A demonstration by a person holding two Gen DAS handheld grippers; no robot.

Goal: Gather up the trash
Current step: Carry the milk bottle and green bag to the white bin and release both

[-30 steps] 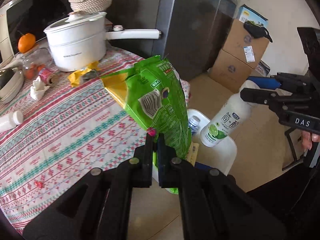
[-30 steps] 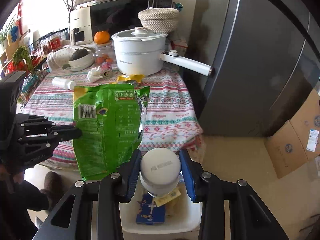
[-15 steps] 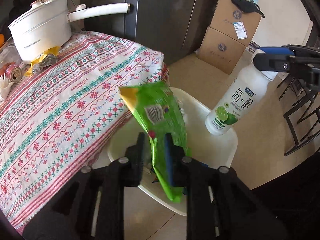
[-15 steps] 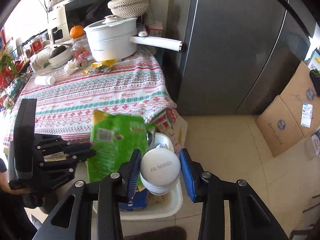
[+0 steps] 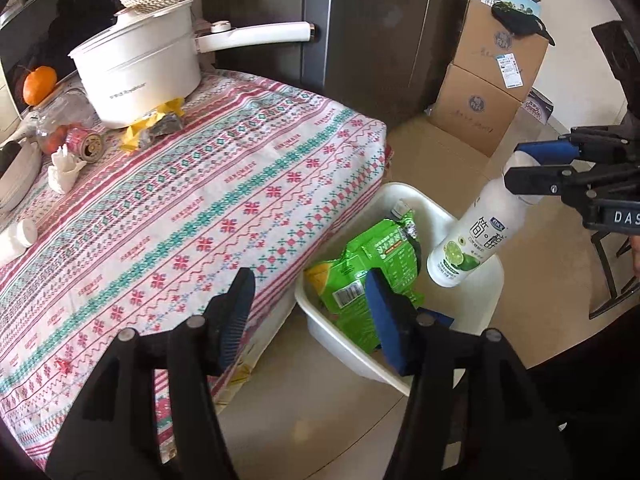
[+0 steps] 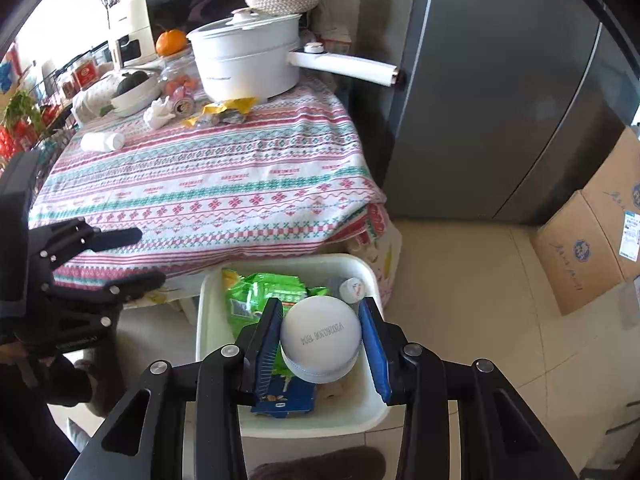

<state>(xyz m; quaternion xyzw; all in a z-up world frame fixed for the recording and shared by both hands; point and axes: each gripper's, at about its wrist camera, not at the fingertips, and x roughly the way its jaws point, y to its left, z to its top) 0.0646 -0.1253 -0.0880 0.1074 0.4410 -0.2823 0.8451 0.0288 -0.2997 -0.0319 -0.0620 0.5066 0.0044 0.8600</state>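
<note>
A green snack bag (image 5: 366, 276) lies in the white bin (image 5: 416, 196) on the floor beside the table; the right wrist view shows the bag (image 6: 256, 292) in the bin (image 6: 208, 320) too. My left gripper (image 5: 310, 310) is open and empty above the bin's near edge. My right gripper (image 6: 320, 336) is shut on a white lime drink bottle (image 6: 320, 336), held over the bin; the bottle (image 5: 476, 236) hangs upright above the bin's far corner. A yellow wrapper (image 5: 154, 130), a crumpled tissue (image 5: 64, 168), a small can (image 5: 86, 144) and a white bottle (image 5: 18, 236) lie on the table.
A white pot (image 5: 140, 68) with a long handle stands at the table's back, an orange (image 5: 39, 84) beside it. A dark fridge (image 6: 500, 92) stands right of the table. Cardboard boxes (image 5: 492, 80) stand on the floor beyond the bin.
My left gripper opened and let go of the green bag, which dropped into the bin. My right gripper still holds the bottle and has come over the bin.
</note>
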